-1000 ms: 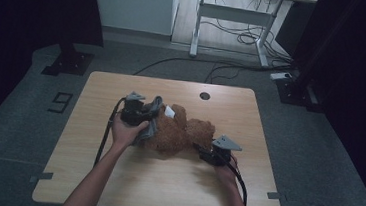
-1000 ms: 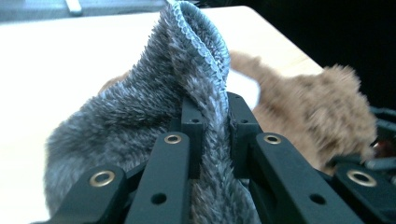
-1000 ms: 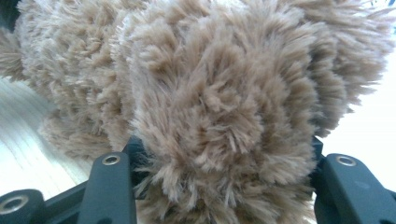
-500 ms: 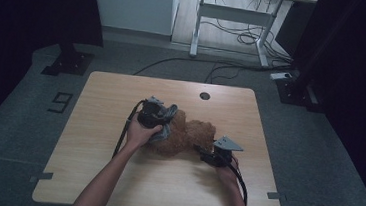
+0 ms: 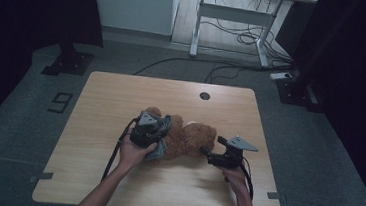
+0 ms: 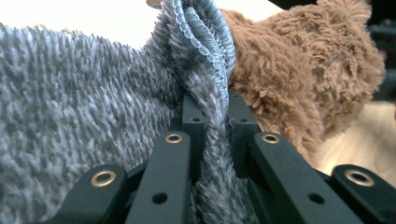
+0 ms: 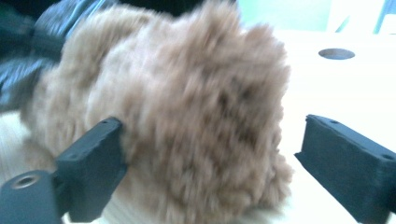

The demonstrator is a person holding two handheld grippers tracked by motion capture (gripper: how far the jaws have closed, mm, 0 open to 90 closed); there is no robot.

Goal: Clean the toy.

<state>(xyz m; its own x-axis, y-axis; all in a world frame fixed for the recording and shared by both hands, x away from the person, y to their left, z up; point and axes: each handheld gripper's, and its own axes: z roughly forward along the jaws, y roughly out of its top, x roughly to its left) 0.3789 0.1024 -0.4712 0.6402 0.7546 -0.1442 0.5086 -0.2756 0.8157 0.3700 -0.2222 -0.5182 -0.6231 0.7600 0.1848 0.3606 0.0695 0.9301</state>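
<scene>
Teddy bear (image 5: 190, 141), brown and plush, lies on its side near the middle of the high view, on the wooden table (image 5: 121, 97), with a grey fleece garment (image 5: 159, 148) bunched over the end towards the left of the frame. I judge the bear light, soft and squashy: it will give under any grip and sag if I lift it by one limb, so the firmest hold is across a narrow, dense part, a leg or the round of the head, rather than the loose pile. It will not break and should not slip, since the fur drags against the pads. The garment, as I read it, is lighter still, limp and stretchy; its ribbed blue hem (image 6: 205, 32), in the upper middle of the left gripper view, is the sensible place to hold, because the doubled edge will not pull thin.

My left tongs (image 6: 212, 121) are clenched on that garment, the fold pinched tight between them just below the hem, with brown fur touching it at the right. My right tongs (image 7: 210, 154) have just been opening and now stand wide, released. The bear's fuzzy end sits between them, brushing the left-hand pad (image 7: 100, 154) while the other pad stands apart.
</scene>
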